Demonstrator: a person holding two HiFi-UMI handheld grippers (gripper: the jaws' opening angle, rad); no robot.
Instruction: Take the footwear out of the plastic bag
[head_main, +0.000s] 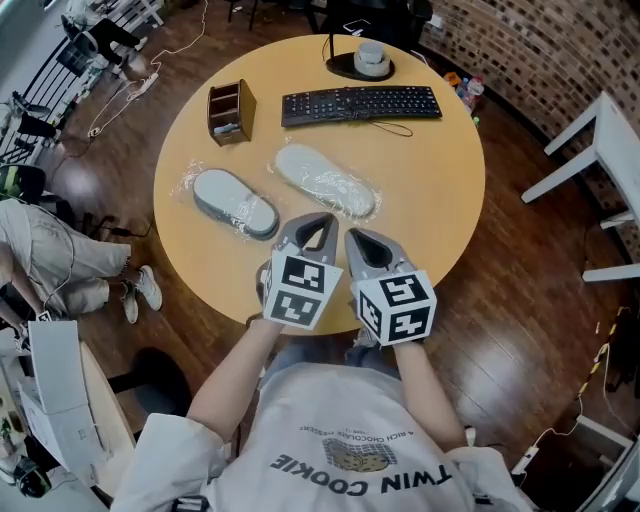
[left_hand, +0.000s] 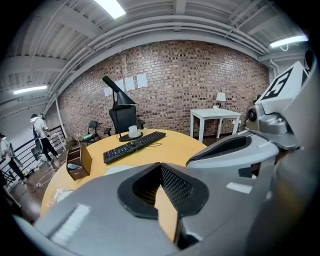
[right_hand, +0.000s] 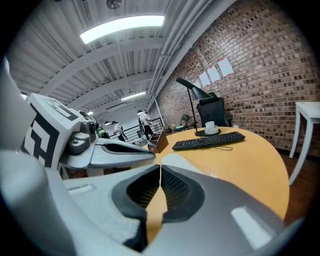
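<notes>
A: Fingers? Quick.

B: Left gripper (head_main: 320, 224) has its jaws pressed together, with nothing between them. Right gripper (head_main: 360, 240) is the same, closed and empty. The gripper views agree.

A: Footwear?

B: Both are bagged on the round yellow wooden table (head_main: 430, 180). The pale oval slipper (head_main: 322, 180) lies just ahead of both sets of fingertips, sealed in a clear crinkly plastic bag (head_main: 283, 158). The grey oval slipper (head_main: 235, 203) is to the left of the left fingertips, in a second clear plastic bag (head_main: 187, 180). One slipper per bag, neither opened.

A: Other containers?

B: A brown wooden desk organiser (head_main: 231, 111) sits far beyond the fingers, beside the black keyboard (head_main: 361, 104). There is something small and pale inside it, but I can't tell what.

A: Risks?

B: The jaws need to open first, or the closed tips will likely just shove the bag across the smooth top. The film is thin and tight, so a pinch may catch the slipper as well, and then the bag and slipper lift together. Pulling with one gripper while the other doesn't anchor would probably drag the whole package, or tear the film.
</notes>
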